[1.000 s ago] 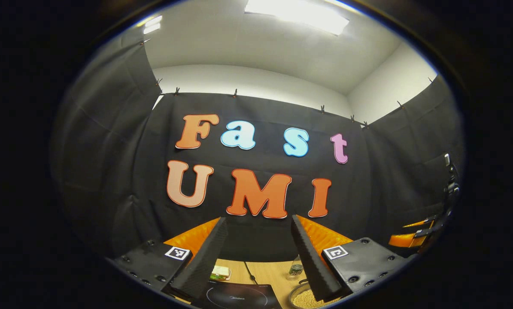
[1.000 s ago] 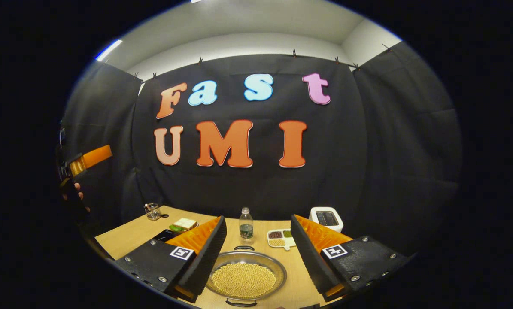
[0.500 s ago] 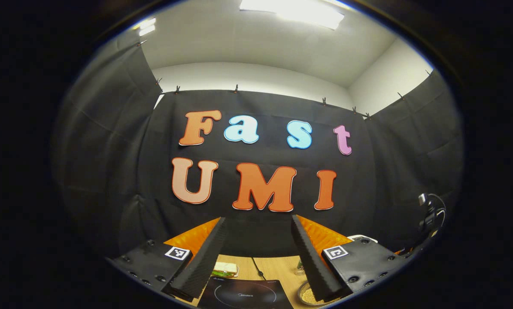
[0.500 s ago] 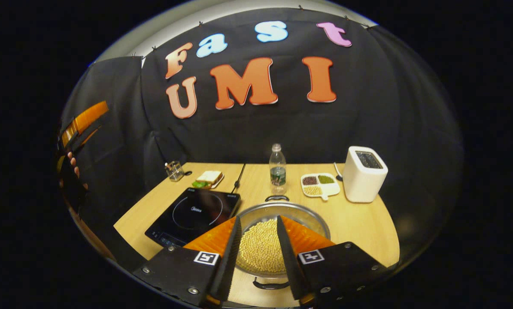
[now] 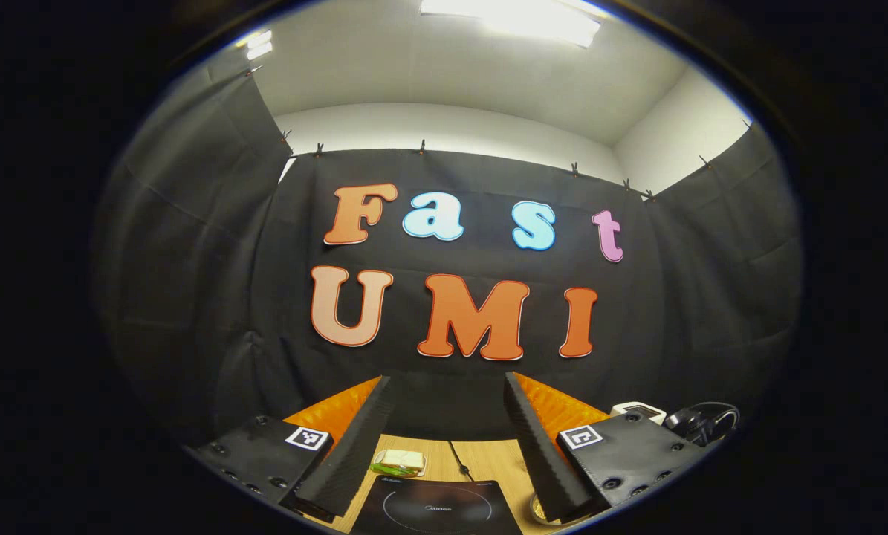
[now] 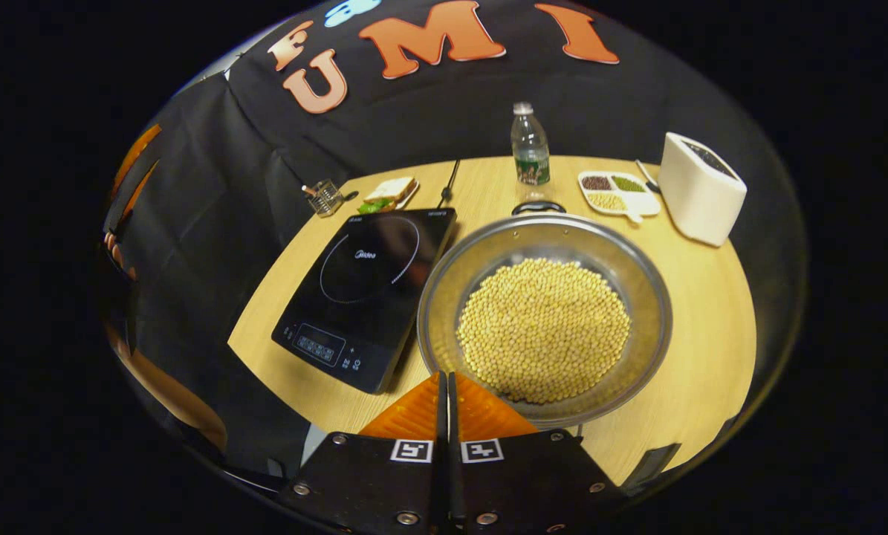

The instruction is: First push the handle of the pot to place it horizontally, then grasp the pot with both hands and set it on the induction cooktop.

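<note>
Right gripper point(image 6: 444, 394): fingers now pressed together, empty, having closed from wide apart a second ago; now tilting down at the pot's near rim.
Pot point(image 6: 544, 319): full of beans, sitting on the table point(image 6: 711, 312) just right of the cooktop point(image 6: 365, 286); near handle hidden behind the fingers.
Left gripper point(image 5: 444, 446): fingers staying spread, holding nothing, above the cooktop's far edge.
Pot rim barely showing in the left gripper view.

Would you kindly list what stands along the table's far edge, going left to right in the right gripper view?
Small clear glass holder → sandwich on a plate → clear plastic water bottle → white divided dish of beans → white toaster.
</note>
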Action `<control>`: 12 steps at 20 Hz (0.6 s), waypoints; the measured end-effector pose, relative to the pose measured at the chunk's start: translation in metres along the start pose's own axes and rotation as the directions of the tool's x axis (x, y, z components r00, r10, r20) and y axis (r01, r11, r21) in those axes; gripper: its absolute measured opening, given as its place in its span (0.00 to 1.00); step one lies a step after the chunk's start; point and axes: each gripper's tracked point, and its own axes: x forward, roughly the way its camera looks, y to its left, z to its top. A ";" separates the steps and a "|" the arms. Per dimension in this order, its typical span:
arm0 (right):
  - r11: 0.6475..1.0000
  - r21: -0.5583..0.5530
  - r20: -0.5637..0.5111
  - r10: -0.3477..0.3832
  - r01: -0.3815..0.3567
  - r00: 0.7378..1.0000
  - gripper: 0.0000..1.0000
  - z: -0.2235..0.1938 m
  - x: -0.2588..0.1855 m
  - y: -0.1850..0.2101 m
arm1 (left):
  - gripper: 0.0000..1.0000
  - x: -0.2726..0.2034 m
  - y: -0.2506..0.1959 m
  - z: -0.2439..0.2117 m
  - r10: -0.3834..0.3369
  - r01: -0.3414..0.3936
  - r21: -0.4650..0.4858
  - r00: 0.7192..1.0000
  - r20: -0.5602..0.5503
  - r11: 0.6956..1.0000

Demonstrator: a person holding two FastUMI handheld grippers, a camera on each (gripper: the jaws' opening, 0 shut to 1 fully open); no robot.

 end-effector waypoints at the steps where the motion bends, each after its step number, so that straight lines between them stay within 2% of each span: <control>1: 1.000 0.007 -0.021 0.006 -0.006 1.000 0.00 -0.004 0.004 0.000 | 0.97 0.001 0.000 -0.001 -0.001 0.001 -0.003 1.000 -0.002 1.000; 7: 0.996 0.063 -0.136 0.071 -0.063 0.988 0.00 -0.033 0.011 0.009 | 0.97 0.006 0.001 -0.009 0.001 -0.001 -0.006 1.000 -0.018 1.000; 12: 0.996 0.076 -0.207 0.050 -0.035 0.977 0.00 -0.056 0.028 -0.001 | 0.97 0.008 -0.006 -0.016 -0.013 0.013 -0.004 0.999 -0.033 1.000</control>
